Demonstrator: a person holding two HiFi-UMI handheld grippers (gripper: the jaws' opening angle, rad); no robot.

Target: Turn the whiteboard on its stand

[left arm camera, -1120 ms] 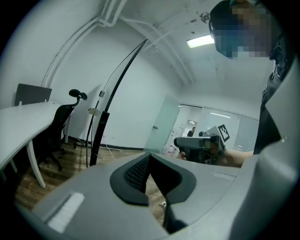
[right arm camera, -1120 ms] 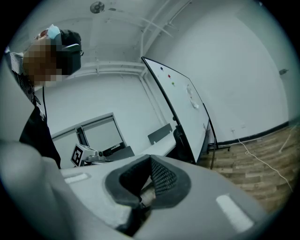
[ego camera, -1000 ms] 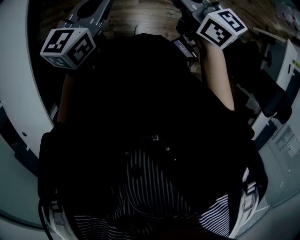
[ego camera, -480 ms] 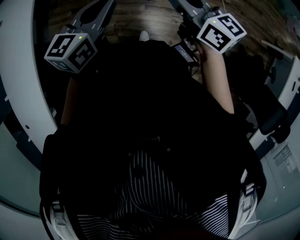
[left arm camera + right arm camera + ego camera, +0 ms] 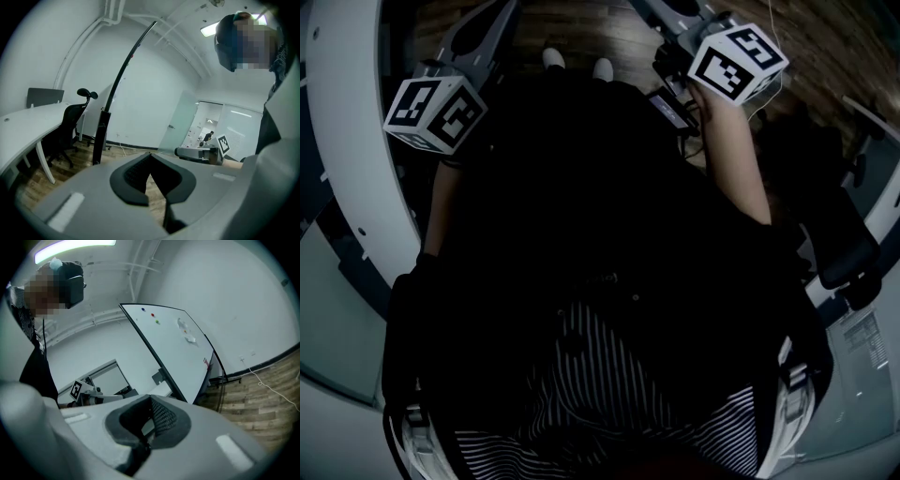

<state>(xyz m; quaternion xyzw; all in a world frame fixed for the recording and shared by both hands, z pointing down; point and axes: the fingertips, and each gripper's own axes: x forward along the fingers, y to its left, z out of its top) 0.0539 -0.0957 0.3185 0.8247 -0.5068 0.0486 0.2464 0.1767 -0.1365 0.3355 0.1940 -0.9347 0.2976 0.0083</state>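
Observation:
The whiteboard (image 5: pixel 180 345) stands tilted on its dark stand (image 5: pixel 221 377) ahead of my right gripper (image 5: pixel 151 399), white face toward me with three small magnets near its top. In the left gripper view the whiteboard (image 5: pixel 123 70) shows edge-on as a thin dark arc above its post (image 5: pixel 100 137). Both grippers are held up in front of the person's body, well short of the board. My left gripper (image 5: pixel 150 158) is shut with nothing in it, and so is the right. Their marker cubes show in the head view, the left cube (image 5: pixel 433 112) and the right cube (image 5: pixel 737 60).
A curved white desk (image 5: pixel 28 124) and a black office chair (image 5: pixel 70 123) stand left of the board. A frosted glass door (image 5: pixel 180 123) is behind it. A cable (image 5: pixel 274 380) lies on the wood floor by the wall. Another dark chair (image 5: pixel 844 255) is at my right.
The head view has shifted over the floor, and the person's two white shoes have come into sight at the top. Both grippers stay raised and shut.

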